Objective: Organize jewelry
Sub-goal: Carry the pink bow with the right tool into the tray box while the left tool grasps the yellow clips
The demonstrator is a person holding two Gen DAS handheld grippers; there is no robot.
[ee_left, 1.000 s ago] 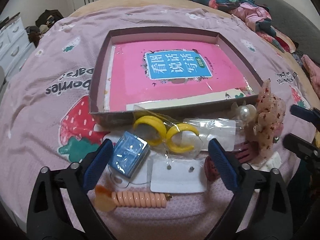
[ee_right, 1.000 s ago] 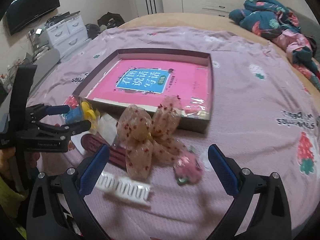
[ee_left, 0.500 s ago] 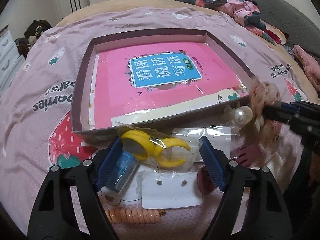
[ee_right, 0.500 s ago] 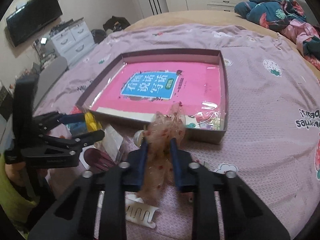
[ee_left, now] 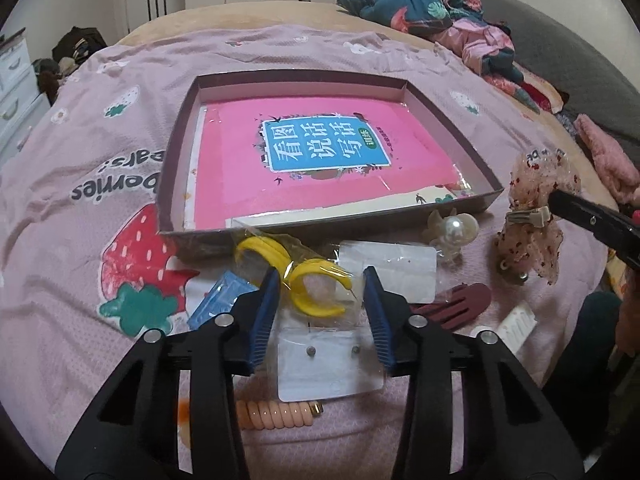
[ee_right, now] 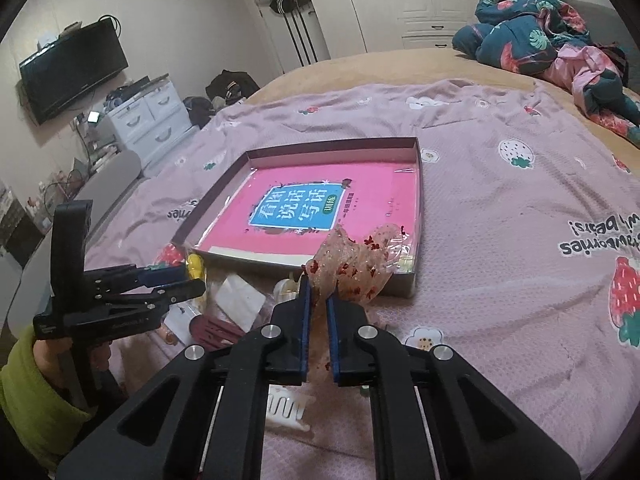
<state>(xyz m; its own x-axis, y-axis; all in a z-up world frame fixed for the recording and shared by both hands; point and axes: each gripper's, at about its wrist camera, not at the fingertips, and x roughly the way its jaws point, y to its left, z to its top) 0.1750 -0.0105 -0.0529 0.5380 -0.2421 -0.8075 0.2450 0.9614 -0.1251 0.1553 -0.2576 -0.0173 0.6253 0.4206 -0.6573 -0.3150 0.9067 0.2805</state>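
The right gripper [ee_right: 317, 304], wide open over the pile a second ago, has closed its fingers on the sheer red-speckled hair bow [ee_right: 352, 266] and lifted it off the bedspread; the left wrist view shows the bow [ee_left: 534, 216] hanging clear, its metal clip exposed. The left gripper [ee_left: 320, 312] has narrowed from wide to roughly half open and moved forward, so its fingers now bracket the bagged yellow hoop earrings [ee_left: 304, 280], one blue pad touching the bag though nothing is clamped yet. Nearest that gripper lie the peach spiral hair tie [ee_left: 276, 416] and a stud-earring card [ee_left: 330, 364]; a maroon comb clip [ee_left: 456, 304] and a pearl claw clip [ee_left: 454, 232] sit just beyond. Farther off, the shallow purple box [ee_left: 452, 124] with the pink book [ee_left: 320, 160] inside is probably the bow's destination, with the earrings likely next.
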